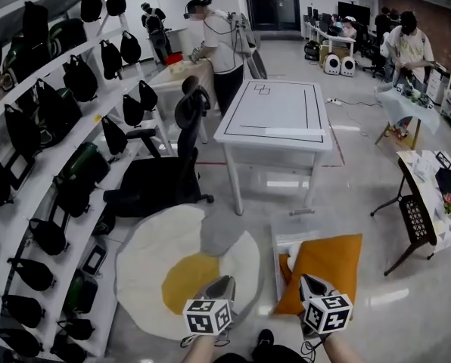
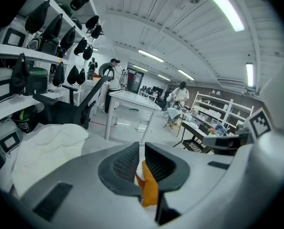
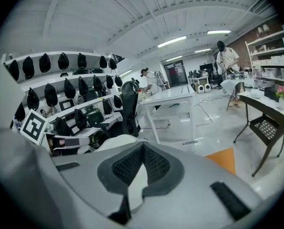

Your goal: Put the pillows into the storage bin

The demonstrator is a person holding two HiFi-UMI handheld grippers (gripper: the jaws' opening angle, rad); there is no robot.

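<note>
**Desk:** Where do things stand on your feed?

**Me:** In the head view, the orange pillow (image 1: 324,267) sits at lower right, slumped across the storage bin (image 1: 286,237). Only the bin's clear rim shows, above the pillow's upper left corner. The egg-shaped pillow (image 1: 146,278) lies flat on the floor at lower left, just beside the bin and outside it. I take that one as my next job.

**Desk:** Tools?

**Me:** My right gripper (image 1: 309,284) is clenched, pads together with nothing in them, over the orange pillow's left corner. My left gripper (image 1: 222,283) stands a narrow slit apart, and I judge it empty. The sliver of orange in its own view looks to me like the yolk (image 1: 186,278) seen through the gap, not pinched cloth.

**Desk:** Which hand goes?

**Me:** Left. It hovers over the egg-shaped pillow's right edge, so the pillow lies below it and leftward in the frame. The right gripper is over the bin, farther off. The pillow's long axis runs across the frame toward the bin, so I'd take the near right edge and carry it rightward.

**Desk:** Anything you can't read?

**Me:** How deep the orange pillow sits, because it hides the bin's walls. I also can't identify a white thing (image 1: 293,262) at its corner, or a grey patch (image 1: 219,237) on the egg-shaped pillow's upper edge.
</note>
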